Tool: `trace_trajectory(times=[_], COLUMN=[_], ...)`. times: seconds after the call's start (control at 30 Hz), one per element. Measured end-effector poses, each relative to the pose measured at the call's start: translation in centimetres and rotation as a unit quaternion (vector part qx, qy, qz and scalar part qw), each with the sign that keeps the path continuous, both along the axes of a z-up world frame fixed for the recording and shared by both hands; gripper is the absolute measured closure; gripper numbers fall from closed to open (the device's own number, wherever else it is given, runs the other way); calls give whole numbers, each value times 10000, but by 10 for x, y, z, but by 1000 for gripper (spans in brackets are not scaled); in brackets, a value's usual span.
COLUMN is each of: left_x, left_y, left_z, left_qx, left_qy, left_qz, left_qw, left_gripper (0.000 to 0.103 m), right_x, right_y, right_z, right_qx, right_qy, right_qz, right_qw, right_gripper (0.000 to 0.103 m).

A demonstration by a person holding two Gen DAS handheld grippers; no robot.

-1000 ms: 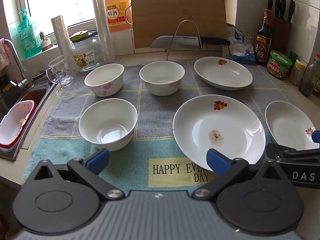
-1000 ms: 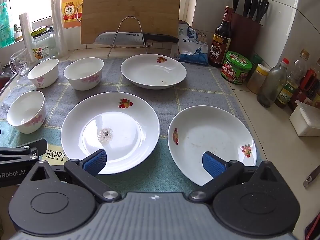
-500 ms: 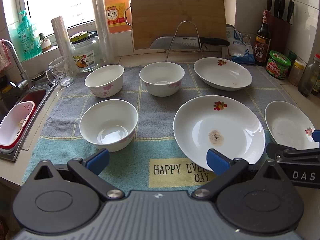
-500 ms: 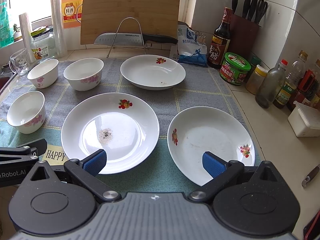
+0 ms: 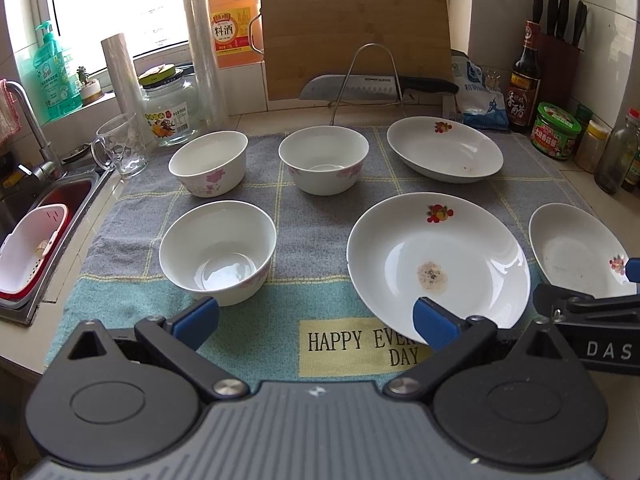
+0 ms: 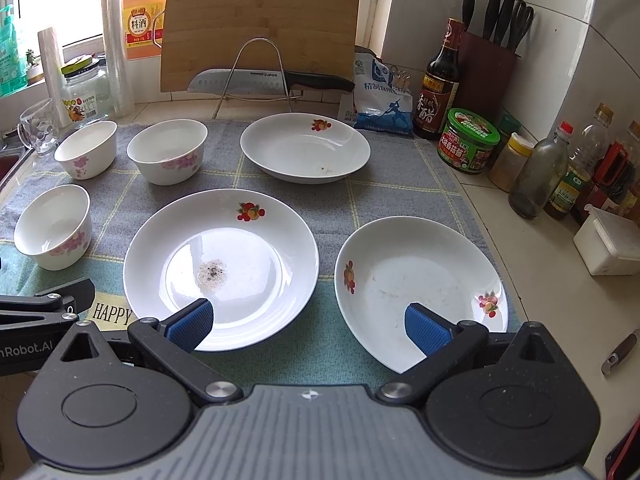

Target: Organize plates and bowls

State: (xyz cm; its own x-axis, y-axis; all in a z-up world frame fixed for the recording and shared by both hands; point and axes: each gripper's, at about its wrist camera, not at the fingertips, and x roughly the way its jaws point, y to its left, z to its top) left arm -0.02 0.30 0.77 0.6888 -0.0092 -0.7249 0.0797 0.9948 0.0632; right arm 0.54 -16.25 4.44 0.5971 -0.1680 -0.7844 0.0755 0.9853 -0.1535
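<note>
Three white bowls with pink flowers stand on the cloth: a near one, a back left one and a back middle one. A large soiled plate lies in the middle, a deep plate behind it, another deep plate at the right. My left gripper hovers open at the cloth's front edge, between the near bowl and the large plate. My right gripper is open too, with nothing in it, between the large plate and the right plate.
A grey and teal cloth covers the counter. A sink with a red and white basket lies left. Behind stand a glass mug, jar, cutting board and knife on a rack. Bottles and jars line the right wall.
Both grippers drifted very slightly; the dishes stay where they were and both grippers remain open.
</note>
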Motion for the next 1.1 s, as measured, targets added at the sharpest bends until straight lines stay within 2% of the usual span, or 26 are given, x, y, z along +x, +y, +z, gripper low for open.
trace_trajectory(times=[1.1], left_x=[2], left_y=[2], left_z=[-1], left_qx=[-27], left_qy=[-6], left_qz=[-35], left_qw=[10000], left_gripper=[1], right_x=[1], right_y=[1], right_z=[3], right_qx=[-40], right_qy=[-47], right_qz=[-17], right_qw=[10000], right_gripper=[0])
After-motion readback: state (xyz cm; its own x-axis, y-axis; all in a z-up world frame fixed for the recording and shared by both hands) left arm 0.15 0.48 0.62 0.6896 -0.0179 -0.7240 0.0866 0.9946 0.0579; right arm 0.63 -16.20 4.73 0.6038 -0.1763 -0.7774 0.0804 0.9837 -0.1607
